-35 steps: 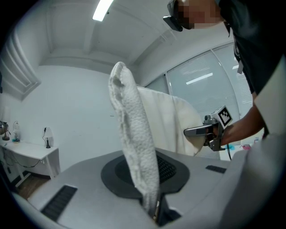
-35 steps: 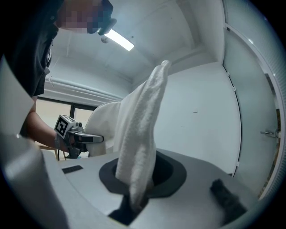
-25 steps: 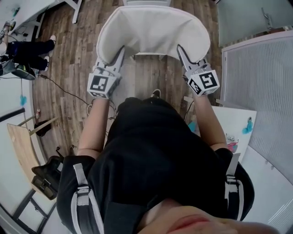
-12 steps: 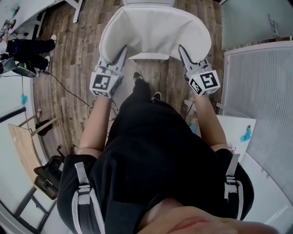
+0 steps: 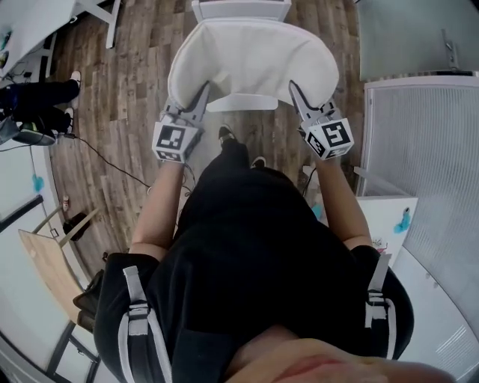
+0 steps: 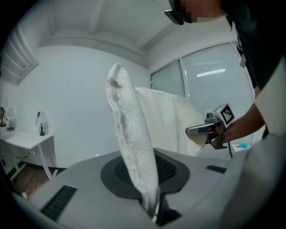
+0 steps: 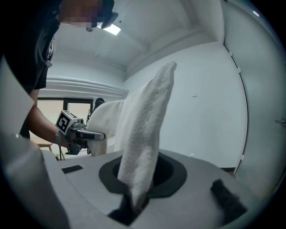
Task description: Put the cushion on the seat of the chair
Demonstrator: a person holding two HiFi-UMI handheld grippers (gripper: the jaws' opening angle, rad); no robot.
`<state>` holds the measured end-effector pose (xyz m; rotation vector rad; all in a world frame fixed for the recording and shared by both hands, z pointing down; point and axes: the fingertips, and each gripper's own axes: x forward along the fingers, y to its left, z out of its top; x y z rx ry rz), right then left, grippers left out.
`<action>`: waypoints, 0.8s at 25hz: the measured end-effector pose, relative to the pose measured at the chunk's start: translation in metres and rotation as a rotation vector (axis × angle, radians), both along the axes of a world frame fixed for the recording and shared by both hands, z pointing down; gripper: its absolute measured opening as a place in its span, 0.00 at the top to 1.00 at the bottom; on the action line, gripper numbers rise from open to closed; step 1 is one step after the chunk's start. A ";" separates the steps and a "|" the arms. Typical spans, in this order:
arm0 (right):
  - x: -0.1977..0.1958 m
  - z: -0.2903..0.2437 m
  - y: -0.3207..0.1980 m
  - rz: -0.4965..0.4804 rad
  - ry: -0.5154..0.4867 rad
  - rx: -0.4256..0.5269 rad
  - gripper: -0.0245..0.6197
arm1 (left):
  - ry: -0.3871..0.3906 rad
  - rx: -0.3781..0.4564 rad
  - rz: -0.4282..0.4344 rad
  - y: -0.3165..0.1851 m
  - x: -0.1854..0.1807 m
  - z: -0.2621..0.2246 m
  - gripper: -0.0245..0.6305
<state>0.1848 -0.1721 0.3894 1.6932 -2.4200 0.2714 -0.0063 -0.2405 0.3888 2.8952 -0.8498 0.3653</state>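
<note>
In the head view the white cushion (image 5: 253,60) hangs stretched between my two grippers, over the white chair (image 5: 251,102); its far part covers most of the seat. My left gripper (image 5: 203,93) is shut on the cushion's left edge, and my right gripper (image 5: 294,90) is shut on the right edge. In the left gripper view the cushion's fuzzy edge (image 6: 132,147) rises upright out of the closed jaws, with the right gripper (image 6: 203,130) beyond. In the right gripper view the cushion (image 7: 143,143) stands in the jaws and the left gripper (image 7: 87,135) shows at left.
The floor is wood planks (image 5: 135,67). A seated person's legs (image 5: 37,97) and a white table (image 5: 30,22) are at far left, with a cable (image 5: 105,149) on the floor. A ribbed grey panel (image 5: 423,149) stands at right. My own foot (image 5: 227,136) is just before the chair.
Both grippers have carried the cushion forward and down to the white chair, and the holder has stepped forward. The grips on both edges are unchanged.
</note>
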 end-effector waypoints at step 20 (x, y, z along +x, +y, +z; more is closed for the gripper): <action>0.020 0.215 -0.102 0.007 -0.108 -0.321 0.88 | -0.119 -0.313 0.023 -0.103 0.019 0.218 0.87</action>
